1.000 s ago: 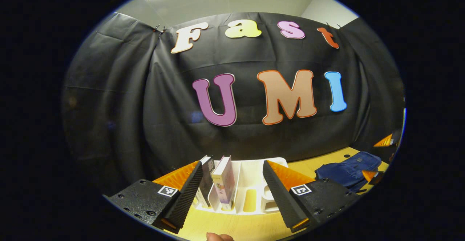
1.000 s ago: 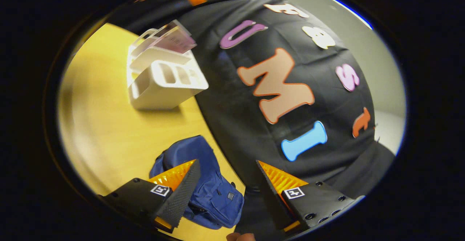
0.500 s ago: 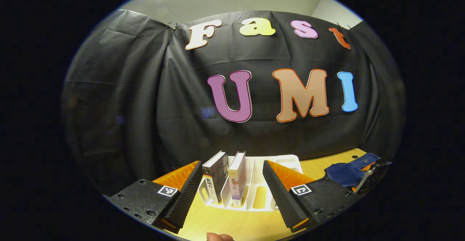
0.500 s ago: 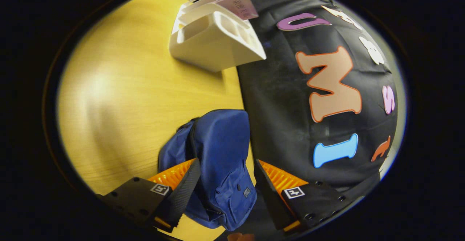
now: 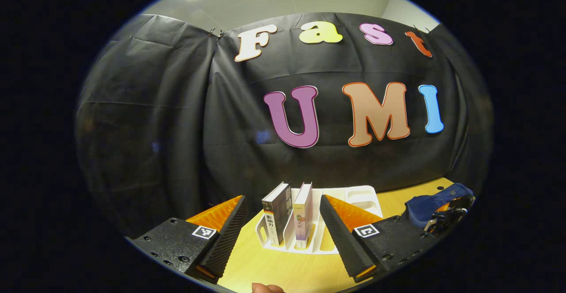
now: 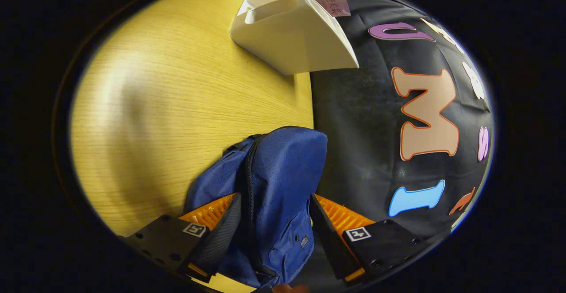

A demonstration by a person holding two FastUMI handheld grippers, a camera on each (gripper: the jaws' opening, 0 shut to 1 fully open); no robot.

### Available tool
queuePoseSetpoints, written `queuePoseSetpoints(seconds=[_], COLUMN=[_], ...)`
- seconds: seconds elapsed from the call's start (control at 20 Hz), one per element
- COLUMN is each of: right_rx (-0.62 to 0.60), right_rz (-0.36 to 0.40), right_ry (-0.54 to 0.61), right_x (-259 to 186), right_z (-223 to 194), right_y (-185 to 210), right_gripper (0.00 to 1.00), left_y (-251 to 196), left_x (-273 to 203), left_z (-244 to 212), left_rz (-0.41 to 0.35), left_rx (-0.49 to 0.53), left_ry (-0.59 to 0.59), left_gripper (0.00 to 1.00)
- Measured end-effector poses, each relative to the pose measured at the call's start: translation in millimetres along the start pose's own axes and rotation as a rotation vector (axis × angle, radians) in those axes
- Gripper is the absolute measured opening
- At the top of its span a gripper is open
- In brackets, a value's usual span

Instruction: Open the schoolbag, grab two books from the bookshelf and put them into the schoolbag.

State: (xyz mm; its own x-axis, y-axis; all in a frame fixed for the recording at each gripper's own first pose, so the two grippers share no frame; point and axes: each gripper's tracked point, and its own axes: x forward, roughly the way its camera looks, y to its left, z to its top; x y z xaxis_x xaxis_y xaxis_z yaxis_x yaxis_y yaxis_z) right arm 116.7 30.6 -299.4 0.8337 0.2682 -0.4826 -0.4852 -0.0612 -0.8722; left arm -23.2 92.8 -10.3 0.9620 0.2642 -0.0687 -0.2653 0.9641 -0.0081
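Left gripper view: left gripper (image 5: 283, 231) gapes wide ahead of two upright books (image 5: 289, 213) in a white plastic bookshelf (image 5: 353, 195). Right gripper (image 6: 274, 235), wide, straddles the blue fabric schoolbag (image 6: 278, 173) on the yellow wooden tabletop (image 6: 177, 107).

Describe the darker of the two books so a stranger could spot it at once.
On the yellow table by the black cloth wall stands a white bookshelf. Two books stand upright in its slots, side by side. The dark book is the outer one at the rack's end, beside the pale book.
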Motion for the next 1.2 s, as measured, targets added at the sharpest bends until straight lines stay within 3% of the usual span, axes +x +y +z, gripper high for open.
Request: queuePoseSetpoints(seconds=[0.05, 0.1, 0.15, 0.25, 0.3, 0.35, 0.4, 0.6, 0.75, 0.95, 1.0, 1.05, 1.15, 1.2], right_rx=[-0.002, 0.003, 0.007, 0.017, 0.013, 0.012, 0.009, 0.029, 0.058, 0.125, 0.153, 0.162, 0.201, 0.227], right_rz=[-0.005, 0.003, 0.009, 0.003, -0.001, -0.007, -0.008, -0.011, 0.04, 0.045, 0.097, 0.138, 0.153, 0.16], right_ry=[0.003, 0.006, 0.014, 0.008, 0.003, -0.006, -0.008, -0.015, 0.021, 0.068, 0.086, 0.132, 0.126, 0.135], right_x=[3, 5, 7, 9, 8, 8, 8, 11, 21, 19, 20, 22, 25, 25], right_z=[0, 1, -1, 3, 6, 9, 10, 12, 8, 4, 3, -3, -1, -2], right_y=[-1, 1, 1, -3, -7, -11, -15, -24, -12, -7, 4, 15, 16, 16], right_gripper=[0.87, 0.97, 0.92, 0.83, 0.93, 0.93, 0.8, 0.8, 0.52, 0.15, 0.14, 0.12, 0.0, 0.04], left_y=[0, 1, 1, 0, 0, 0, 1, 2, 1, 6, 7, 7, 9, 9], left_x=[0, 0, -1, -2, -3, -3, -2, -4, -4, -5, -5, -4, -3, -4], left_z=[1, 1, 3, 4, 3, 4, 3, 1, 0, 0, -2, -3, -3, -2], left_rz=[0.003, 0.005, 0.005, 0.005, 0.005, 0.007, 0.008, 0.012, 0.008, 0.018, 0.02, 0.02, 0.021, 0.023], left_rx=[0.0, 0.0, 0.001, 0.004, 0.006, 0.005, 0.004, -0.007, -0.008, -0.011, -0.016, -0.02, -0.02, -0.019], left_ry=[0.0, -0.002, -0.005, -0.008, -0.008, -0.009, -0.006, -0.002, 0.001, -0.002, 0.005, 0.006, 0.006, 0.0], left_gripper=[1.0, 1.0, 0.96, 1.0, 0.93, 0.93, 0.96, 1.0, 0.96, 0.96, 0.92, 0.96, 0.96, 0.96])
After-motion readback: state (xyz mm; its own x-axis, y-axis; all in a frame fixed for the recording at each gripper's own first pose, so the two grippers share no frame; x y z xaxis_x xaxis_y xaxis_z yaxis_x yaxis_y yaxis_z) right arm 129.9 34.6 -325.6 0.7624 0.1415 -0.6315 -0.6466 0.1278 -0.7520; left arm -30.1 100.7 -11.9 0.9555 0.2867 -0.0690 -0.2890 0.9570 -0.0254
